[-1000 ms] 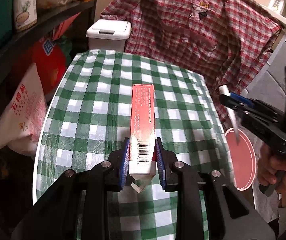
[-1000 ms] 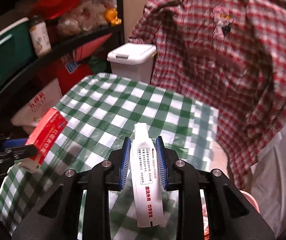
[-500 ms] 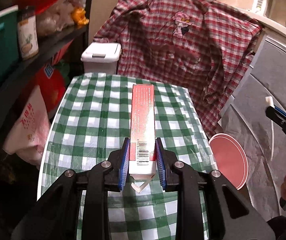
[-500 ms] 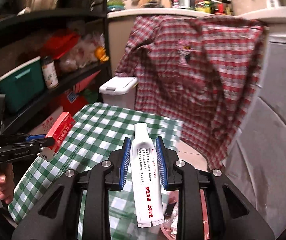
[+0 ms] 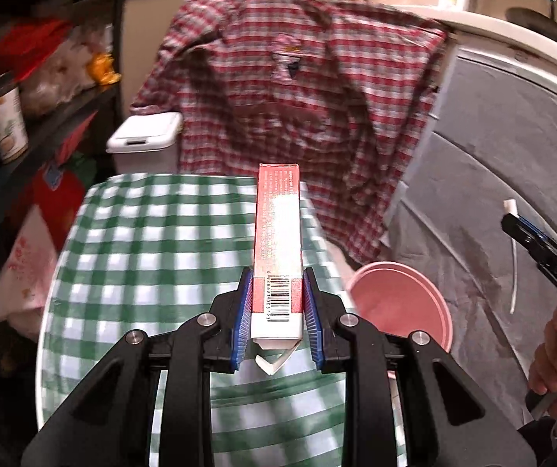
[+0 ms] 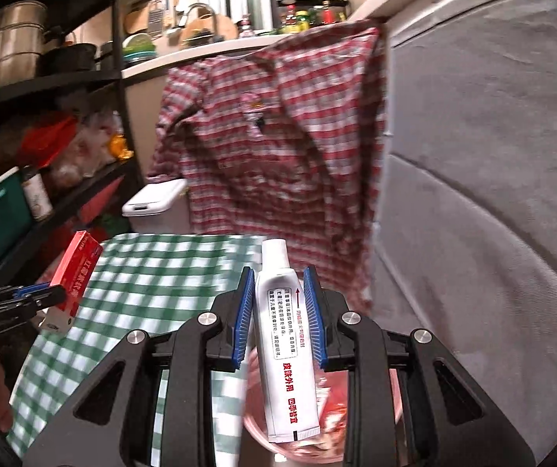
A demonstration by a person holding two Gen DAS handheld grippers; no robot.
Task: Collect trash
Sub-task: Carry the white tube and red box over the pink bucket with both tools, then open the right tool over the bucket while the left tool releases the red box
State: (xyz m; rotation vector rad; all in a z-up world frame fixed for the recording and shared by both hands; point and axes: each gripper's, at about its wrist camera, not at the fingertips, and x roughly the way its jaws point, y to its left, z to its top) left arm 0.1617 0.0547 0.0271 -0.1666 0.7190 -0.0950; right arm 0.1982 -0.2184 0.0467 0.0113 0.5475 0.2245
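Left claw [image 5: 277, 307] grips 1 red box [image 5: 278, 241] over the tabletop [image 5: 142, 241], beside the pink bin [image 5: 403, 303]. Right claw [image 6: 278, 311] grips 1 white tube [image 6: 284, 334] above that bin. Step: carry. Next: release both into it.

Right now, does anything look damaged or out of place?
Yes: the red carton clamped in the left claw has its near end torn open, a white flap hanging loose. A plaid shirt is draped over the counter edge. The white tube in the right claw looks intact.
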